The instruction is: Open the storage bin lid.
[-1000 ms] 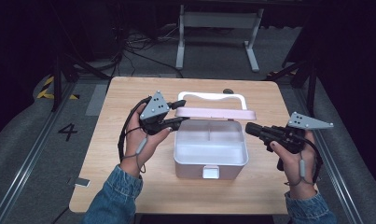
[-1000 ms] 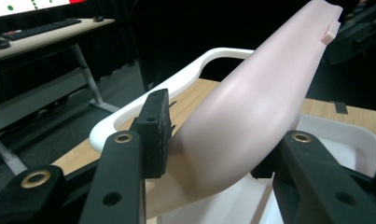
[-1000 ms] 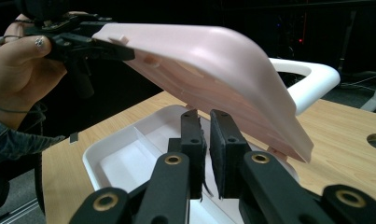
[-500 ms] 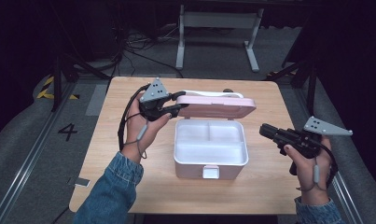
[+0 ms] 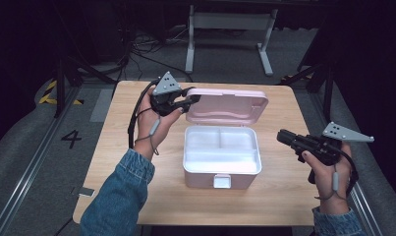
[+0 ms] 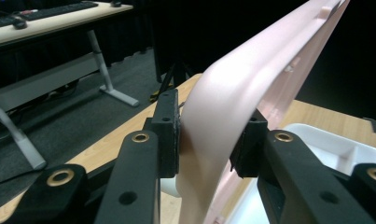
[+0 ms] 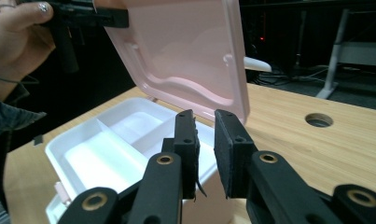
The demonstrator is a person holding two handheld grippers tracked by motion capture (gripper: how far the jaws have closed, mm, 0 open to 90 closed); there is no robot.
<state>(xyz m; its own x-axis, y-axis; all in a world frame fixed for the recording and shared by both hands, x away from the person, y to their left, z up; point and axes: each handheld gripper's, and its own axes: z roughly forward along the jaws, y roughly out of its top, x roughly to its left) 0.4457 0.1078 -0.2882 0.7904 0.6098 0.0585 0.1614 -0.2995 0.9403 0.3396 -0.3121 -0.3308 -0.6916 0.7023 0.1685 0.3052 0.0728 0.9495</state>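
High view: left tongs (image 5: pixel 193 98), just closing, clamp the far-left corner of the pink lid (image 5: pixel 230 104), raised upright above the white box (image 5: pixel 221 156) mid-bench (image 5: pixel 279 196). Right tongs (image 5: pixel 281 136), just opening slightly, hover empty to the box's right.

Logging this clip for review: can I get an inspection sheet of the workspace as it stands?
Surface: wooden table, with a round hole in the top.
Job's things: white box, two or three empty compartments; pink lid raised, near upright.
Clutter: small dark item at the table's near left edge, too small to identify.
Grippers: left gripper has just been closing, jaws pressed on the lid's edge; right gripper off to the box's right, jaws slightly apart, nothing between them.
Cables: black cable loops from the left gripper; more on the floor behind.
Surroundings: dark room, white desk frame behind, floor marked 4.
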